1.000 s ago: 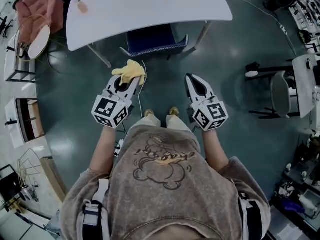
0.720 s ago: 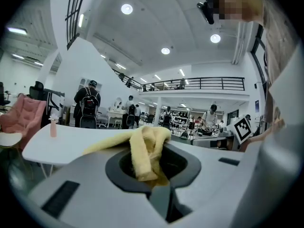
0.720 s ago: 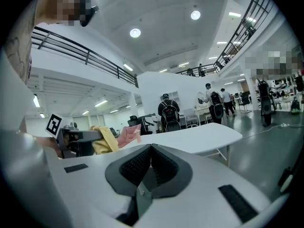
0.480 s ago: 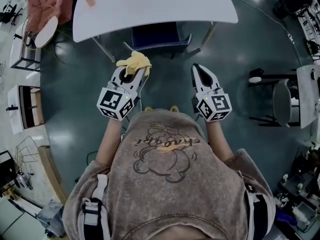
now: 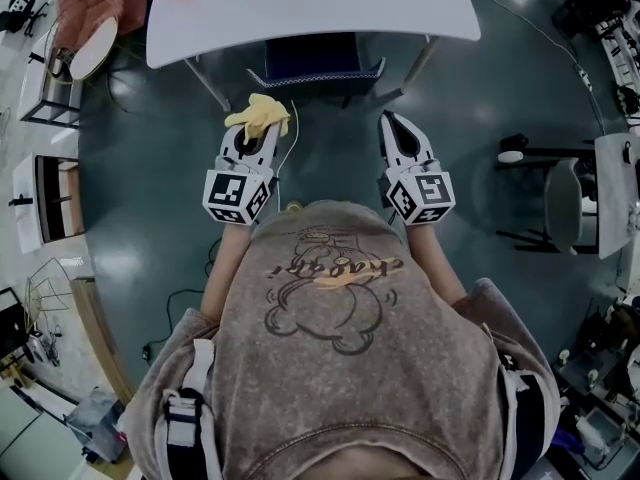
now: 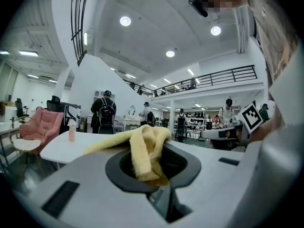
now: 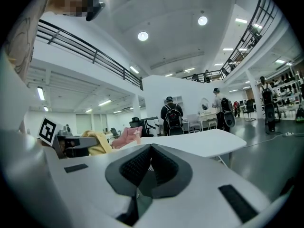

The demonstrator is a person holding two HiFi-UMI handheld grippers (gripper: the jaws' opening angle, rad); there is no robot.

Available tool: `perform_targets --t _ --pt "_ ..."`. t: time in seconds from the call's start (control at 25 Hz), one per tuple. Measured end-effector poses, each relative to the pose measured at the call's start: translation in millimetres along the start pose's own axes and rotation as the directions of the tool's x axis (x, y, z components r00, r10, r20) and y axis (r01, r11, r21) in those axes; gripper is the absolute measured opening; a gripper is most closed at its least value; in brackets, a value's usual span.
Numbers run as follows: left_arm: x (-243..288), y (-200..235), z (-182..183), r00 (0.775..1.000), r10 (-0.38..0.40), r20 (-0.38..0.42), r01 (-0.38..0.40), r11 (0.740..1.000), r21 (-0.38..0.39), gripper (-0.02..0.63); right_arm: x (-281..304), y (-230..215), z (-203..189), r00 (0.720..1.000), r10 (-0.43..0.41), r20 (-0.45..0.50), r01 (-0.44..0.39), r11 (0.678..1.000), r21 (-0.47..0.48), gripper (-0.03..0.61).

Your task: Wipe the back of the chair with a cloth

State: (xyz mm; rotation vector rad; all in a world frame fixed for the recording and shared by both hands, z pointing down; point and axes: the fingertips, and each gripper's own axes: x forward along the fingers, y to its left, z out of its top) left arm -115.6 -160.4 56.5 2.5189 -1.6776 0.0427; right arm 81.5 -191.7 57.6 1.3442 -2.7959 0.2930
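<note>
**Item 1. Cloth (image 5: 262, 115).** Yellow, soft and napped like towelling, bunched into loose folds. It is held by the left gripper (image 5: 254, 134), whose jaws are closed on one fold. The rest is draped over the jaw tips and hangs free. It is carried in the air, short of the chair and not touching it.

**Item 2. Chair (image 5: 316, 63).** Dark blue upholstery with a pale dotted trim along the near edge. It is tucked partly beneath the table, so its back is only partly shown.

**Item 3. Right gripper (image 5: 392, 122).** The ridged dark pads are brought together with nothing between them. It is held level with the left one, well apart from the cloth.

**Item 4. Table (image 5: 320, 3).** White, smooth, hard top with a curved outline on slanted metal legs.

**Item 5. Cord (image 5: 291, 148).** Thin and pale, lying on the glossy dark floor between the grippers.

**Risks noted.**
- The cloth is pinched by a single fold, so it could probably be dragged out once it is rubbed against fabric.
- The table edge overhangs the chair and may be struck.
- The cord may be caught underfoot.
</note>
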Motion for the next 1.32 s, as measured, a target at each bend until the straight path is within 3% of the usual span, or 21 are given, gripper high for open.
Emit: perform_targets --t 0.44,1.32 --pt "-4.9 4.3 2.1 1.000 0.017 -0.003 -0.017 0.998 -0.055 0.066 -2.0 0.2 -9.9 1.000 0.008 -0.015 -0.008 0.999 -0.032 0.021" --pt "-18.7 3.5 12.1 0.997 0.063 0.034 -0.059 0.994 -0.095 0.066 2.2 2.3 -3.3 0.998 0.050 -0.029 -0.052 0.997 -0.064 0.021"
